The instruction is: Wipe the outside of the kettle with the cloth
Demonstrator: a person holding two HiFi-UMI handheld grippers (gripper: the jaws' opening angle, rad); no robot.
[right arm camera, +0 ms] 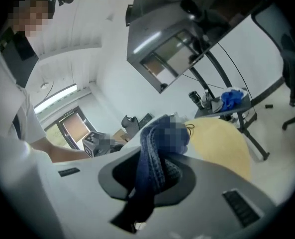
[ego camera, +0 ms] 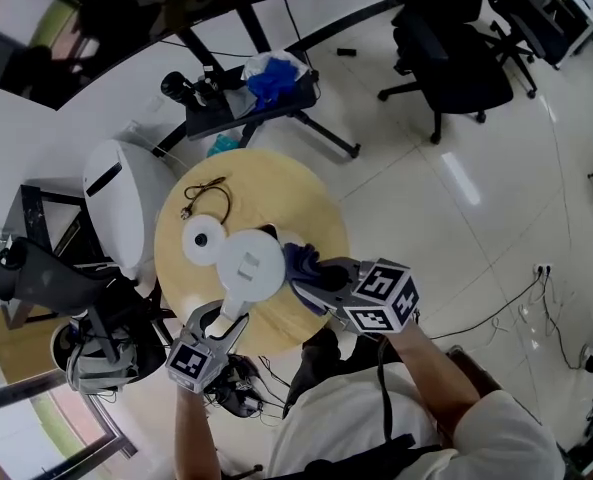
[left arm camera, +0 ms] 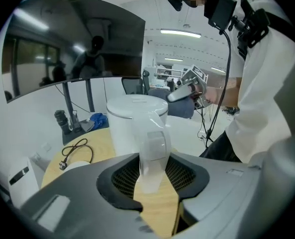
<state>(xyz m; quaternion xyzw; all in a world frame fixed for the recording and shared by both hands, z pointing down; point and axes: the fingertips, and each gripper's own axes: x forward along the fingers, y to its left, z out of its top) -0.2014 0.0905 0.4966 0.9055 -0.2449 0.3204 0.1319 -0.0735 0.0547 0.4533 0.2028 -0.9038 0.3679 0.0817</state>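
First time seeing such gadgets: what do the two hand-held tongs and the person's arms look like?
Both the left tongs and right tongs have smooth light-grey shells with black, mesh-textured pads. Each carries a white cube printed with black square markers. The person wears a white short-sleeved shirt.

A round pale wooden table bears a looped black power cord near a flat white round base, and just beyond its edge a dark stand holds a crumpled blue bundle
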